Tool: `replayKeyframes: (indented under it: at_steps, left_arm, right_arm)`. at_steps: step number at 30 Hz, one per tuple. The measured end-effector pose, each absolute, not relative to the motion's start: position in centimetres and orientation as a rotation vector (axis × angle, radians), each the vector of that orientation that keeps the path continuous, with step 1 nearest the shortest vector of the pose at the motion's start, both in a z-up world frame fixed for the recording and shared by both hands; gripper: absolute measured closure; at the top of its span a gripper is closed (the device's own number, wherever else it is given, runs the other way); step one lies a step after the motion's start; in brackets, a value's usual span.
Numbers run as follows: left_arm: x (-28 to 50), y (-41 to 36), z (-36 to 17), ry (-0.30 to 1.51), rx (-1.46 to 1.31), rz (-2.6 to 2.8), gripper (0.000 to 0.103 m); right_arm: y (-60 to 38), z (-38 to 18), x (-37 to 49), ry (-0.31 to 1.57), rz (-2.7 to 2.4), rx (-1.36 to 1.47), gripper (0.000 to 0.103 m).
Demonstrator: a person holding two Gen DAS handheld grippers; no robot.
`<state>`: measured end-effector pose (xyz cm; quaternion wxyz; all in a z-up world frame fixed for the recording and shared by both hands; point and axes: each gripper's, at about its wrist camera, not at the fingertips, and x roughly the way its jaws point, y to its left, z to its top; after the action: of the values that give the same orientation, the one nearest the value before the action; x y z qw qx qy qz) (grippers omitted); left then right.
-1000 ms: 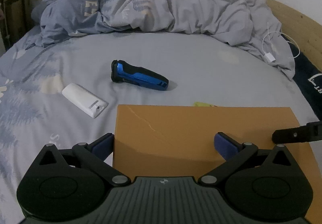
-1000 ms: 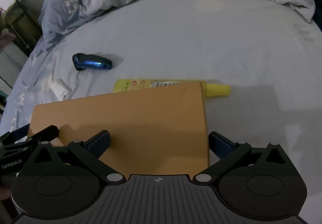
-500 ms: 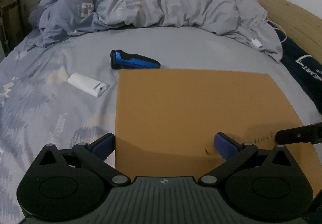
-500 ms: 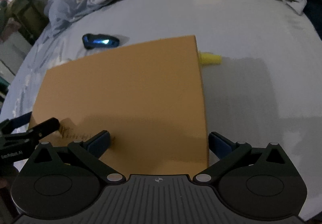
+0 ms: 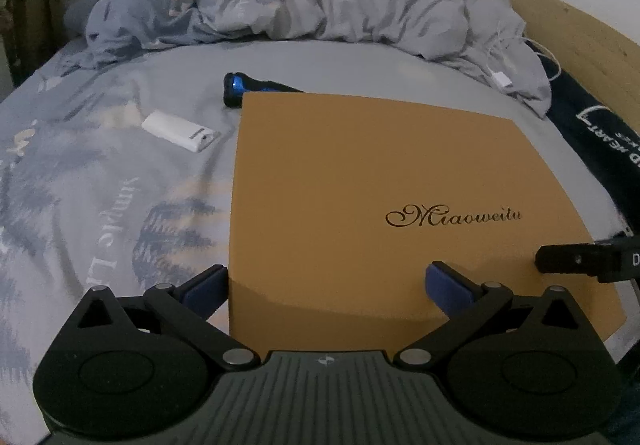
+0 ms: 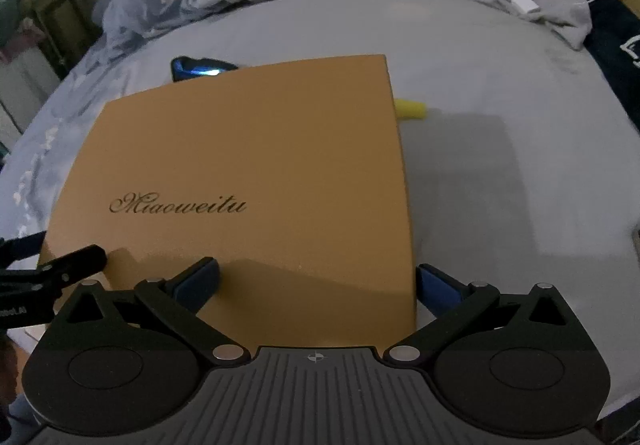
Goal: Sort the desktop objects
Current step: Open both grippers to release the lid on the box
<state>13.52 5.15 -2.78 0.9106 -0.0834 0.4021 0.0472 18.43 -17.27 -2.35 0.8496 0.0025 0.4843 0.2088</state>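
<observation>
So both claws are spread wide around the near edge of the tan box (image 5: 360,197). On the left gripper (image 5: 326,287) one finger (image 5: 204,285) sits just off the box's left side, the other over the lid. The right gripper (image 6: 318,281) mirrors that at the right corner. The box says "Miaoweitu" and lies on the grey bed (image 5: 100,205). Past it a blue shaver (image 5: 236,87) pokes out, with a white device (image 5: 178,131) to its left. A yellow tube (image 6: 410,109) peeks from the box's right side.
</observation>
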Motion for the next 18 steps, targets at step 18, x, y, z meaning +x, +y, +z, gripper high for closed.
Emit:
replayKeyframes:
  at_steps: [18]
  left_arm:
    - [6.7, 2.9, 1.4, 0.649, -0.192, 0.055, 0.000]
  right_arm:
    - [-22.6, 2.2, 10.3, 0.821, 0.493, 0.136, 0.000]
